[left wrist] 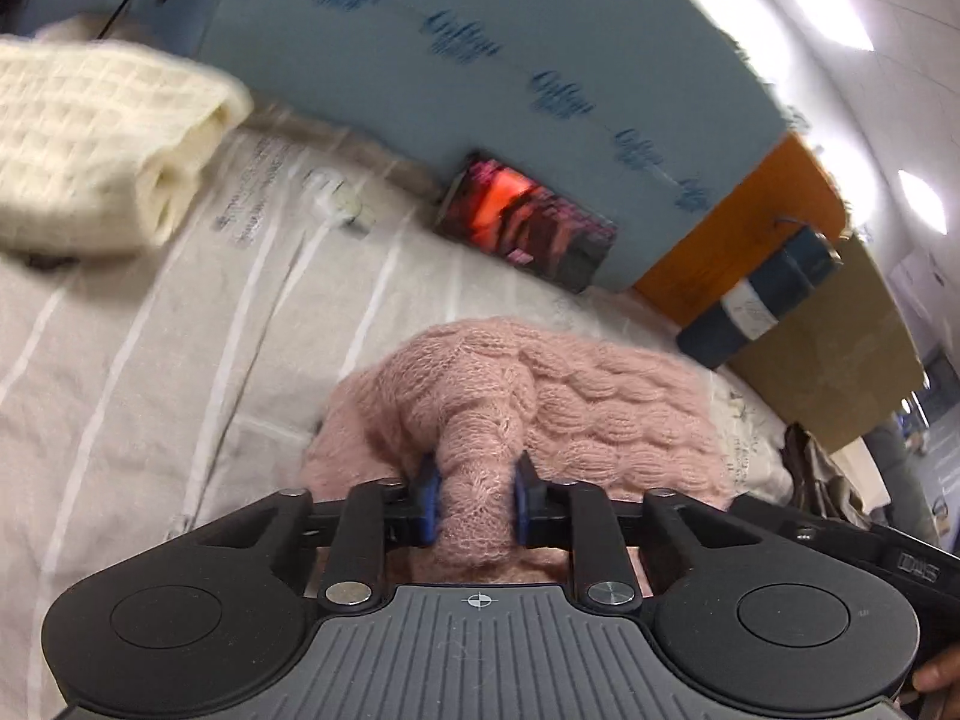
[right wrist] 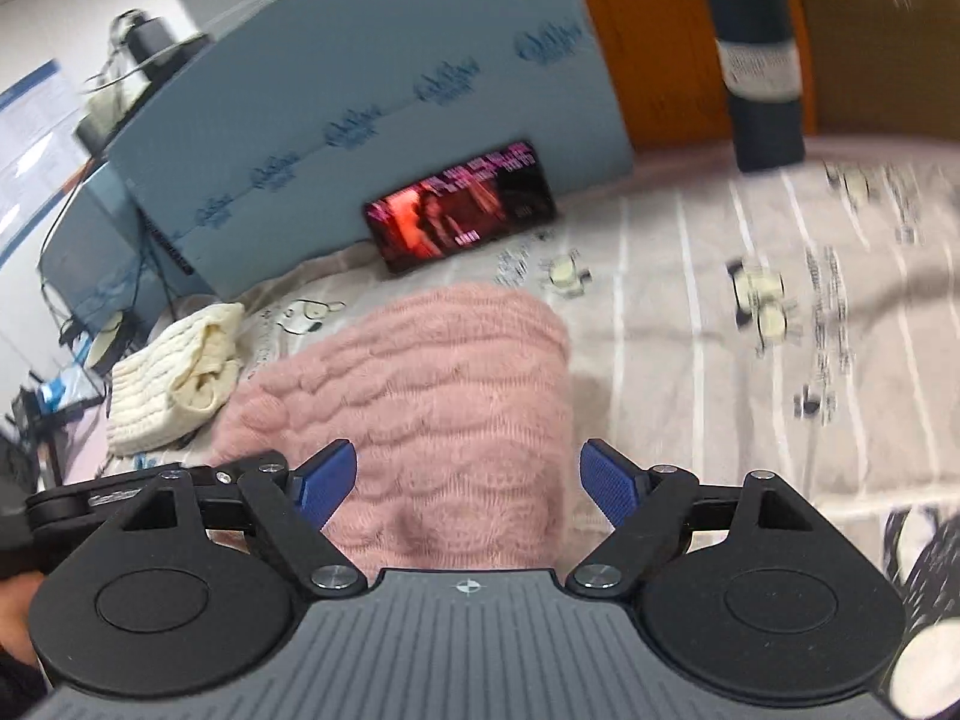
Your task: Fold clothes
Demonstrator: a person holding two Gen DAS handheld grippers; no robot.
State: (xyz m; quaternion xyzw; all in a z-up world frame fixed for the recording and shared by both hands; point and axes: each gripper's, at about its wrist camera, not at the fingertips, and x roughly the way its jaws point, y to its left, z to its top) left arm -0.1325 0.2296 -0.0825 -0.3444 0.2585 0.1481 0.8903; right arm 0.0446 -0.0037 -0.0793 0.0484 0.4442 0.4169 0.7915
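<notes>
A pink cable-knit sweater (left wrist: 576, 396) lies bunched on the striped bedsheet (left wrist: 120, 360). My left gripper (left wrist: 477, 495) is shut on a raised fold of it, pinched between the blue pads. In the right wrist view the pink sweater (right wrist: 432, 372) lies folded in front of my right gripper (right wrist: 465, 480), which is open with its blue pads on either side of the sweater's near edge. A folded cream knit garment (left wrist: 90, 150) lies at the left; it also shows in the right wrist view (right wrist: 180, 372).
A phone (right wrist: 462, 204) playing a video leans against a light blue board (right wrist: 360, 90) at the back. A dark blue bottle (right wrist: 762, 60) stands at the back right by an orange panel (right wrist: 648, 30). Cables and gear (right wrist: 72, 300) sit off the bed's left side.
</notes>
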